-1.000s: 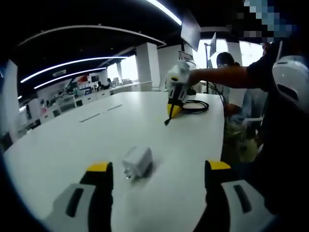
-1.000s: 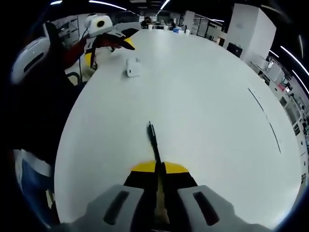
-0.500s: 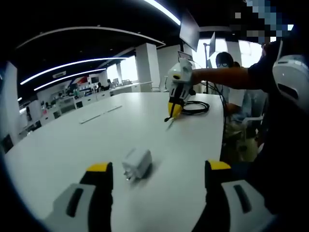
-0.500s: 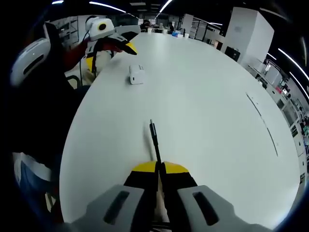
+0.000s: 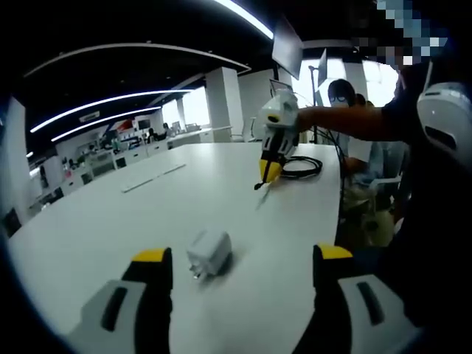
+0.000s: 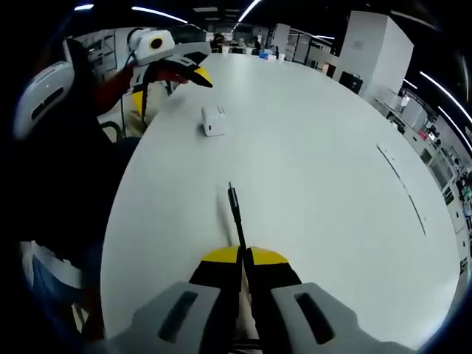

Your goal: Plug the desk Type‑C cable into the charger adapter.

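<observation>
Lying on the white table [image 5: 110, 221] near its edge on the person's side, the white charger adapter [image 5: 209, 251] sits just ahead of the left tongs [image 5: 241, 267], whose jaws stand wide apart with nothing between them. The right tongs [image 6: 242, 258] are clamped on the black Type-C cable [image 6: 235, 214], its plug end sticking forward above the tabletop, well apart from the adapter. The cable's coiled remainder [image 5: 300, 164] rests toward the table's far edge.

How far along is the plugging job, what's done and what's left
Done: the right gripper is shut on the Type-C cable, plug end pointing forward. In hand: the left gripper is open, jaws either side of the charger adapter lying on the table. Left: grip the adapter, bring the plug over, insert it.
</observation>
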The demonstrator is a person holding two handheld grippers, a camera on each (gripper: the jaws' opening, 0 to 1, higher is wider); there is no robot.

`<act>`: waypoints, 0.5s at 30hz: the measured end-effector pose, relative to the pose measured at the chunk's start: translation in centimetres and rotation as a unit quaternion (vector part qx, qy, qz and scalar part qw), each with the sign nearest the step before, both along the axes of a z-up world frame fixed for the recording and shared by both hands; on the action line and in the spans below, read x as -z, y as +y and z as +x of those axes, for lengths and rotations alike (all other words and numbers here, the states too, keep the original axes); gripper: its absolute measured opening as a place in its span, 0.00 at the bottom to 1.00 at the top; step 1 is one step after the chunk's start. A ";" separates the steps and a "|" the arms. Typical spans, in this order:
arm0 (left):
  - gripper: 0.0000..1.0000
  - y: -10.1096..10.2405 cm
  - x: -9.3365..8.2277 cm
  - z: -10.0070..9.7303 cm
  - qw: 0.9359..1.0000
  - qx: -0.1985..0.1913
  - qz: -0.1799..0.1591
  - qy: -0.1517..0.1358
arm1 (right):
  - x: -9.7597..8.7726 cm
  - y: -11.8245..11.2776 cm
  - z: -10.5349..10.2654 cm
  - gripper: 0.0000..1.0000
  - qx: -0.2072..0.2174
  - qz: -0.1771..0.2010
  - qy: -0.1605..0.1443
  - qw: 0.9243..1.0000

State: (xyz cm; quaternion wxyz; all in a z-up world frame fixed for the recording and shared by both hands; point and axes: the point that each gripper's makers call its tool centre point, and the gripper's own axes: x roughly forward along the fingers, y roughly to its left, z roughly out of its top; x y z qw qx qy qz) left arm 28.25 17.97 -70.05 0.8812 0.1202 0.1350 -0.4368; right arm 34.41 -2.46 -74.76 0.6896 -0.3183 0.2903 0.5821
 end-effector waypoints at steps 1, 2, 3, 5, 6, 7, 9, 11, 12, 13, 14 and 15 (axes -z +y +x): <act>0.78 0.0 -0.1 0.0 1.000 0.000 0.000 -0.001 | 0.1 0.2 -0.2 0.01 0.000 0.000 0.000 1.000; 0.78 0.0 -0.1 -0.1 1.000 0.001 0.000 -0.002 | 0.1 0.2 -0.3 0.01 0.000 0.000 0.000 1.000; 0.78 0.0 -0.2 -0.1 1.000 0.001 -0.001 -0.002 | 0.1 0.4 -0.6 0.01 0.000 -0.001 0.000 1.000; 0.78 0.0 -0.3 -0.1 1.000 0.001 -0.001 -0.003 | 0.0 0.4 -0.4 0.01 -0.001 -0.001 -0.001 1.000; 0.78 0.1 -0.3 -0.1 1.000 0.001 -0.001 -0.004 | 0.0 0.5 -0.4 0.01 -0.001 0.000 -0.001 1.000; 0.78 0.1 -0.4 -0.1 1.000 0.001 -0.002 -0.004 | 0.0 0.6 -0.5 0.01 0.000 0.001 -0.002 1.000; 0.78 0.1 -0.3 -0.2 1.000 0.001 -0.003 -0.004 | -0.1 0.7 -0.4 0.01 0.000 0.002 -0.002 1.000; 0.78 0.1 -0.3 -0.3 1.000 0.001 -0.002 -0.004 | 0.0 0.9 -0.5 0.01 -0.001 0.002 -0.003 1.000; 0.78 0.2 -0.3 -0.4 1.000 0.000 -0.002 -0.004 | 0.1 1.1 -0.6 0.01 -0.001 0.001 -0.004 1.000; 0.78 0.2 -0.3 -0.4 1.000 0.000 -0.003 -0.004 | 0.1 1.2 -0.6 0.01 -0.002 0.001 -0.004 1.000; 0.78 0.3 -0.3 -0.4 1.000 0.000 -0.003 -0.004 | 0.0 1.4 -0.6 0.01 -0.001 0.002 -0.004 1.000; 0.78 0.3 -0.3 -0.5 1.000 -0.001 -0.003 -0.005 | 0.0 1.6 -0.8 0.01 -0.002 0.003 -0.003 1.000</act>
